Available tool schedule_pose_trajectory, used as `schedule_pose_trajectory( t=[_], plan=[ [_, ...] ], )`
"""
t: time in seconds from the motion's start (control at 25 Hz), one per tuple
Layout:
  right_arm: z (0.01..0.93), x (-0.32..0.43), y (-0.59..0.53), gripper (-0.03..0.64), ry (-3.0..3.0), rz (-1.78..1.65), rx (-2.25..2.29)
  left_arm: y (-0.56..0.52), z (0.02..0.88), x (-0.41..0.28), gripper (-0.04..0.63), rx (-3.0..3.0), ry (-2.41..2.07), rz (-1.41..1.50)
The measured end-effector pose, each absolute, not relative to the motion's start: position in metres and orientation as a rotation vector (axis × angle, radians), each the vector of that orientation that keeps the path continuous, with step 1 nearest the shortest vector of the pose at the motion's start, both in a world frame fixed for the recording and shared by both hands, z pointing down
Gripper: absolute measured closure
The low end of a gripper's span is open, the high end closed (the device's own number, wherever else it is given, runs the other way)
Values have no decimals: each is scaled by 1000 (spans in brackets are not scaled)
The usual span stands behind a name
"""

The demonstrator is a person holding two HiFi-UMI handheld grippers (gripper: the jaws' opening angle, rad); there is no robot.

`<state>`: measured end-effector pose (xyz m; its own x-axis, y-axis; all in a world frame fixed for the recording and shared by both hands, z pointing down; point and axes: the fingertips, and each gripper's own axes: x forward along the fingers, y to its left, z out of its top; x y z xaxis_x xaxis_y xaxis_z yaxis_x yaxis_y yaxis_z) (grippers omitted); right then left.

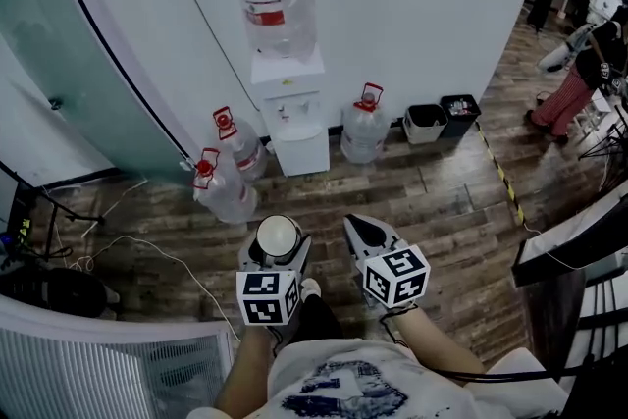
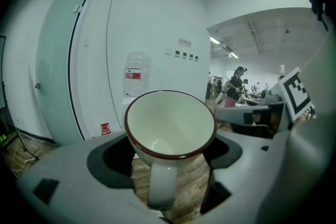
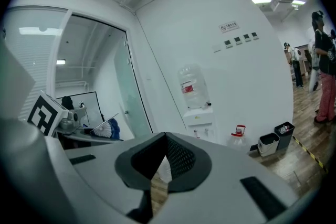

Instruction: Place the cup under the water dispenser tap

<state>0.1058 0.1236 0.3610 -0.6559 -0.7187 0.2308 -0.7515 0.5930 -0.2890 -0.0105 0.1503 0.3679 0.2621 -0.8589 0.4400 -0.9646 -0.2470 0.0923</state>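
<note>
A white cup [image 1: 277, 233] with a dark red rim is held in my left gripper [image 1: 275, 255], which is shut on it. In the left gripper view the cup [image 2: 170, 126] sits between the jaws, mouth facing the camera and handle pointing down. My right gripper [image 1: 355, 224] hangs beside it, shut with nothing in it; its jaw tips meet in the right gripper view [image 3: 164, 137]. The white water dispenser [image 1: 294, 113], with a large clear bottle on top, stands against the white wall ahead. Its taps [image 1: 290, 110] are about a metre beyond both grippers.
Three big water bottles [image 1: 365, 125] [image 1: 238, 142] [image 1: 221, 186] stand on the wood floor on either side of the dispenser. Two bins [image 1: 425, 123] sit to its right. Cables [image 1: 128, 245] trail at left, striped tape [image 1: 500, 174] at right. A person [image 1: 579, 74] stands far right.
</note>
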Motion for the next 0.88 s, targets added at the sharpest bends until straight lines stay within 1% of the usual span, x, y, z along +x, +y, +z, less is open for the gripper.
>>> schedule_pose_trajectory(
  t=[0.48,0.88],
  plan=[
    [362,17,-6,597,-2670,535,1295,14,374,-92,172,2216,-1589,455],
    [368,-8,-66,595,-2606,563,1376,-53,388,-125,172,2246,-1523,487]
  ],
)
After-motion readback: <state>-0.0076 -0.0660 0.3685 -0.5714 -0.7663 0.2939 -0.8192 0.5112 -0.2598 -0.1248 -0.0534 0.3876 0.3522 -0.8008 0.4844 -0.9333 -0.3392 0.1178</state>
